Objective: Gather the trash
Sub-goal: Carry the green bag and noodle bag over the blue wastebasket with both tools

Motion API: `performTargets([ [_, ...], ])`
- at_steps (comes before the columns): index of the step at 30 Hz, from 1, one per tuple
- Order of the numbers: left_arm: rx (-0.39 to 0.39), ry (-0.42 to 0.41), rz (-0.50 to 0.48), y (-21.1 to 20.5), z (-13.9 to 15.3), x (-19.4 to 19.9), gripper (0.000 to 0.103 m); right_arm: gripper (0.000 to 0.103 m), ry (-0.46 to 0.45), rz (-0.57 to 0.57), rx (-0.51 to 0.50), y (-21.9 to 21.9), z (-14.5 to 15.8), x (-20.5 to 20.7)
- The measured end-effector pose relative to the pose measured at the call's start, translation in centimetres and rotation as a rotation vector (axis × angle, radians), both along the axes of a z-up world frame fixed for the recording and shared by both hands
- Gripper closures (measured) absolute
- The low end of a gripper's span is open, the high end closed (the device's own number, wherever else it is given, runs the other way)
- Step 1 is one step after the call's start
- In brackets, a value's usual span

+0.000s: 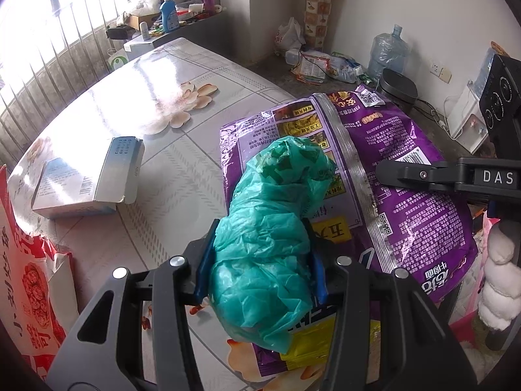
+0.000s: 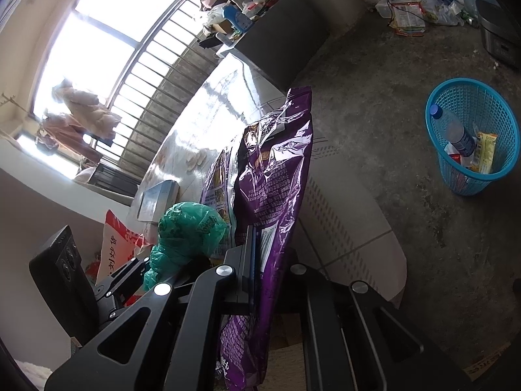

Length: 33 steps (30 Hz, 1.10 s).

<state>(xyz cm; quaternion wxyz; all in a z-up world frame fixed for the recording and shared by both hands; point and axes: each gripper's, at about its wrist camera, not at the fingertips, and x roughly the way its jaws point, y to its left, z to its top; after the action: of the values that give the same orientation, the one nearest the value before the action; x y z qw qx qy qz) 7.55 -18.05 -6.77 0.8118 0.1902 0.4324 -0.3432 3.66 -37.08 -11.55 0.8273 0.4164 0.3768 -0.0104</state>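
In the left wrist view my left gripper (image 1: 260, 247) is shut on a crumpled green plastic bag (image 1: 276, 195), whose bulk sticks out past the blue pads (image 1: 203, 260). Beside it lies a large purple snack bag (image 1: 407, 202), gripped at its right edge by my right gripper (image 1: 382, 172). In the right wrist view the right gripper (image 2: 260, 244) is shut flat on the purple snack bag (image 2: 270, 176), which stands on edge above the table. The green plastic bag (image 2: 189, 228) and left gripper (image 2: 153, 264) show at the left. A blue mesh basket (image 2: 456, 176) stands on the floor.
A table with a floral cloth (image 1: 146, 104) holds a grey-blue carton (image 1: 81, 182). A red printed bag (image 1: 29, 277) is at the left edge. The basket contains a plastic bottle (image 2: 456, 130) and wrappers. Clutter, a water jug (image 1: 387, 49) and a black cooker (image 1: 399, 89) sit by the wall.
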Motion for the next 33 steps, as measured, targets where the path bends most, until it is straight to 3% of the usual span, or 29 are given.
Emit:
performTargets([
  [7, -0.023, -0.017, 0.004, 0.5, 1.0, 0.2, 0.059, 0.099, -0.061, 0.002, 0.072, -0.7, 0.4, -0.7],
  [13, -0.101, -0.017, -0.045, 0.0, 3.6, 0.6, 0.059, 0.1, -0.133, -0.028, 0.041, -1.6, 3.0, -2.1],
  [18, -0.18, 0.005, -0.113, -2.5, 6.5, 1.5, 0.059, 0.1, -0.188, -0.125, -0.071, -4.0, 6.7, -4.9],
  [23, -0.237, 0.058, -0.21, -7.2, 8.5, 2.1, 0.059, 0.1, -0.207, -0.27, -0.176, -7.7, 9.2, -8.5],
  [26, -0.249, 0.138, -0.266, -10.9, 8.4, 2.7, 0.058, 0.1, -0.187, -0.379, -0.237, -10.3, 9.8, -10.7],
  [33, -0.156, 0.333, -0.329, -21.9, 4.1, 3.3, 0.058, 0.1, -0.064, -0.59, -0.401, -16.1, 8.7, -12.5],
])
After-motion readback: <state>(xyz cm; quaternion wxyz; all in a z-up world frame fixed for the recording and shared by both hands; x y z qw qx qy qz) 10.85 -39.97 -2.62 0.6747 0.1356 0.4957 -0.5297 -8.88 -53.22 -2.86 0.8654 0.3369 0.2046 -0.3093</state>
